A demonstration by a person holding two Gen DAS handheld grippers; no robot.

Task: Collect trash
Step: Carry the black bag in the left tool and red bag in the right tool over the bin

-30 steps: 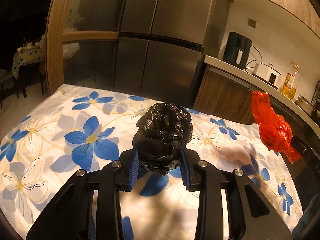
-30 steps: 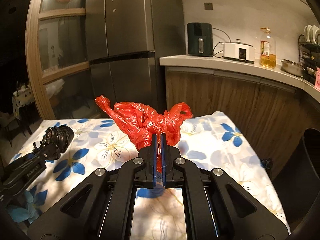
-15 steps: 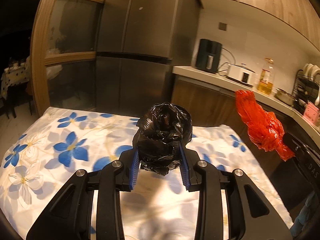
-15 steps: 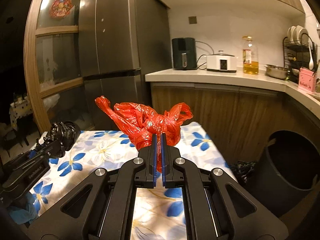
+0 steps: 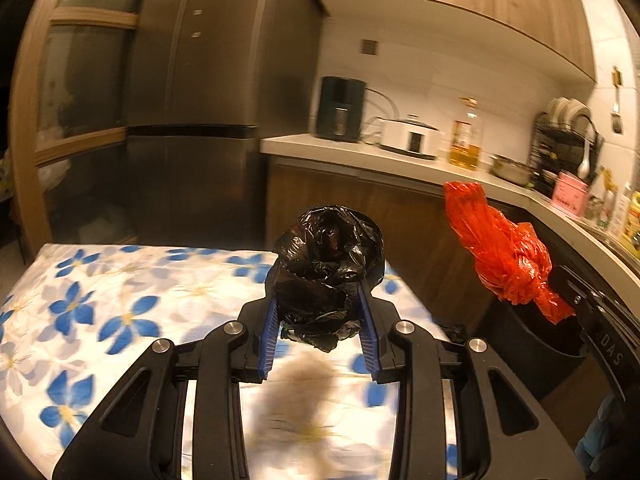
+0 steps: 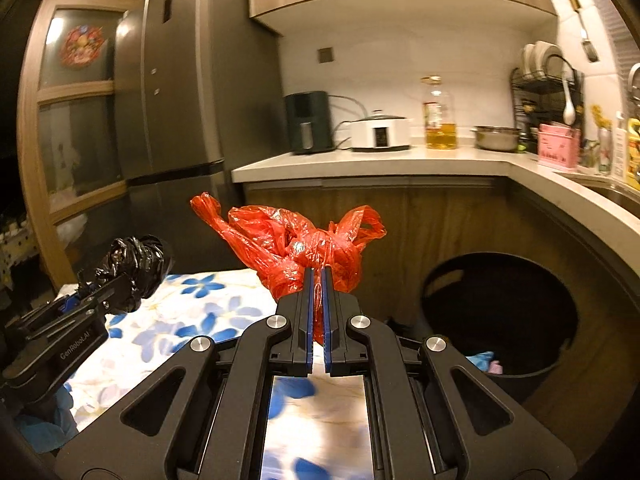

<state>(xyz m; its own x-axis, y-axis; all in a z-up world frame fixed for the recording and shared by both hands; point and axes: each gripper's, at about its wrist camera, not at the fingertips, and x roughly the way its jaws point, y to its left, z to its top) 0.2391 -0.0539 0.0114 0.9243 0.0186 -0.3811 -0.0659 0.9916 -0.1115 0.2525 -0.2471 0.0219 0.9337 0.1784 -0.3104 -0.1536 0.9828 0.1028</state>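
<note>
My left gripper [image 5: 320,300] is shut on a crumpled black plastic bag [image 5: 326,268] and holds it above the flowered tablecloth [image 5: 120,300]. My right gripper [image 6: 316,280] is shut on a crumpled red plastic bag [image 6: 296,248], held in the air past the table's right end. The red bag [image 5: 500,252] and right gripper also show at the right in the left wrist view. The black bag [image 6: 138,264] and left gripper show at the left in the right wrist view. A round black trash bin [image 6: 500,312] stands on the floor to the right, with some trash inside.
A kitchen counter [image 6: 380,160] runs behind with an air fryer [image 6: 308,124], a cooker [image 6: 380,132], an oil bottle [image 6: 440,116] and a dish rack [image 6: 548,92]. A tall steel fridge [image 5: 192,120] stands at the back left. Another black bag [image 5: 454,330] lies on the floor by the bin.
Both grippers have lifted and swung to the right with their bags. The trash bin has come into view on the right.
</note>
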